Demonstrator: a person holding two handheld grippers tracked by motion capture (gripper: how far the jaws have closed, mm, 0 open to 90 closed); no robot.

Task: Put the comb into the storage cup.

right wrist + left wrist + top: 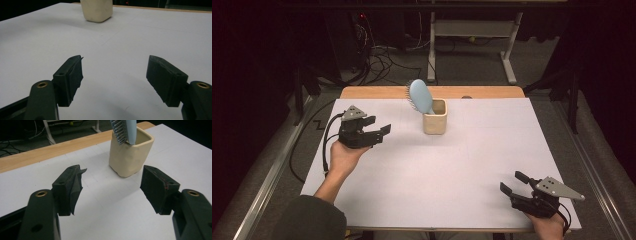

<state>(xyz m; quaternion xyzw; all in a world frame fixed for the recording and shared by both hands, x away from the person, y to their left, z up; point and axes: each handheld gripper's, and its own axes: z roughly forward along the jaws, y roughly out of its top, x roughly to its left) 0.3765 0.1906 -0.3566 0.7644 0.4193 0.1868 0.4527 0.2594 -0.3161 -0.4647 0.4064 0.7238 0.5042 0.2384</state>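
the blue hairbrush (421, 96) stands head-up in a cream square cup (435, 118), leaning toward the cup's left rim, bristles facing left. it sits ahead of the left gripper (379, 130), near but apart, whose jaws are spread with only bare white table cover (437, 170) between them. the right gripper (510, 184) rests well apart at the near right corner, jaws also spread and holding nothing, pointing across the cover toward the cup.

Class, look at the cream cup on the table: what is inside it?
A blue hairbrush stands in the cup, its head and bristles sticking out above the rim. The cup's wall hides its handle and the cup's bottom.
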